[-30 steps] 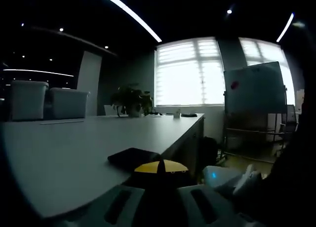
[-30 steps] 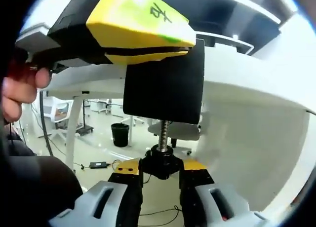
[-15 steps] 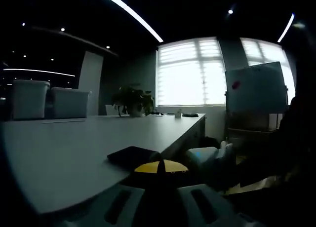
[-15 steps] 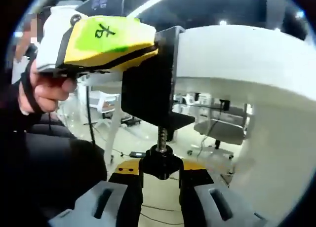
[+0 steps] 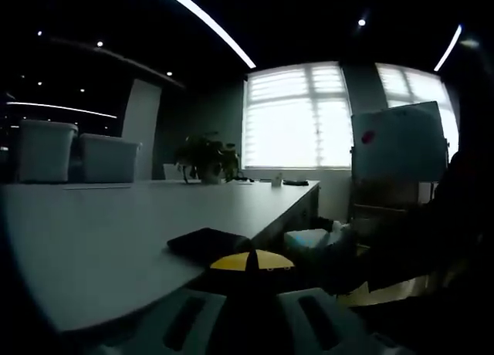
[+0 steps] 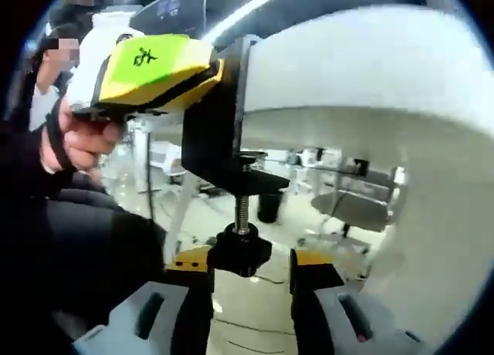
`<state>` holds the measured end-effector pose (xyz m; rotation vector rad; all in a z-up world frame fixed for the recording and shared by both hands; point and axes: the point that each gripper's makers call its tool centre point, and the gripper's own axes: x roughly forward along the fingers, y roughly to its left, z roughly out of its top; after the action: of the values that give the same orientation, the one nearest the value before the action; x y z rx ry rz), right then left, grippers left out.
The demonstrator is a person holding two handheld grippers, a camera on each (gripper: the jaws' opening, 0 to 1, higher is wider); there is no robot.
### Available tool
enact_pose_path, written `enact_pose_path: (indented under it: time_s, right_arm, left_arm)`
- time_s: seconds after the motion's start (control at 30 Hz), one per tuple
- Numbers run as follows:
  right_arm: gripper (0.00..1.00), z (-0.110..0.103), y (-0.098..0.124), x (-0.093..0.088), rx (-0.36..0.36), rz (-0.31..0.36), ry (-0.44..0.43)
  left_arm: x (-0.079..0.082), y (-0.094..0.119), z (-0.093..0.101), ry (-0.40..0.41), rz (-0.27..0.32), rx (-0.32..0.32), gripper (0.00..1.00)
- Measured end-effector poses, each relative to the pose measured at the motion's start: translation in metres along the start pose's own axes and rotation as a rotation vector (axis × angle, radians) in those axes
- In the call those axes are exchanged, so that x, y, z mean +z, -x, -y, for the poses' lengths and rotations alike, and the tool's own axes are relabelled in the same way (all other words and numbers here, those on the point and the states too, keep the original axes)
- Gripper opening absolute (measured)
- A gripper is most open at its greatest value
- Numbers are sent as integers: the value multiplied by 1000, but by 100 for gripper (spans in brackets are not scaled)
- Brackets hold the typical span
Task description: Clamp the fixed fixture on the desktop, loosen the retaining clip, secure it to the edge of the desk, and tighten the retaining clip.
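1. The desk (image 6: 370, 85) edge sat inside the black fixture (image 6: 216, 139), whose top plate (image 5: 207, 244) lay on the desktop; half a second before, the bracket had looked less squarely seated
2. The left gripper (image 6: 154, 65) gripped the fixture's top, its yellow jaws pressed on it as before, a hand (image 6: 81, 139) behind
3. The right gripper (image 6: 245, 293) had its jaws spread beside the screw knob (image 6: 240, 249); earlier they pinched it, so a fresh grip for tightening seemed likely
4. The pad under the desk looked close, contact unclear
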<state>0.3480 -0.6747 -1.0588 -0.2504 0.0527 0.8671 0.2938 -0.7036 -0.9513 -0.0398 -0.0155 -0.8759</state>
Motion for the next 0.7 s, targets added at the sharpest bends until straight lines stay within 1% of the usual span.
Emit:
enact_pose_path:
  time_s: [0.07, 0.13, 0.17, 0.2, 0.27, 0.3, 0.37, 0.43, 0.47, 0.5, 0.53, 0.63, 0.7]
  right_arm:
    - [43, 3, 4, 1, -74, 2, -27]
    - [42, 3, 8, 1, -161, -8, -32]
    - [42, 4, 8, -2, -202, -9, -64]
    - [43, 1, 7, -3, -234, -11, -84]
    - [43, -4, 4, -7, -289, -25, -73]
    - [43, -6, 2, -10, -323, -31, -93]
    - [43, -8, -2, -7, -370, -2, -101]
    - [43, -7, -6, -4, -407, -6, -82]
    - [44, -8, -10, -2, -414, -9, -48]
    - [44, -9, -12, -2, -416, -10, -48]
    - [45, -6, -13, -3, -431, -14, -62]
    - [40, 0, -13, -1, -457, -9, -74]
    - [39, 1, -15, -3, -463, -24, -65]
  left_arm:
    - [0, 0, 0, -2, 3, 2, 1]
    - [-1, -1, -1, -1, 5, 4, 1]
    - [-1, -1, -1, 2, 7, 6, 1]
    - [0, -1, -1, -2, 7, 6, 1]
    - [0, -1, -1, 1, 9, 4, 1]
    - [0, -1, -1, 0, 10, 3, 1]
    - [-1, -1, -3, 7, 16, -2, 1]
    - [-1, -1, -2, 5, 17, -4, 1]
    - [-2, -2, -2, 6, 18, -4, 1]
    - [-2, -2, -1, 6, 19, -4, 1]
    - [-2, -2, -1, 7, 19, -6, 1]
    - [-2, -2, -2, 3, 19, -9, 1]
    - [-2, -2, -2, -1, 19, -9, 1]
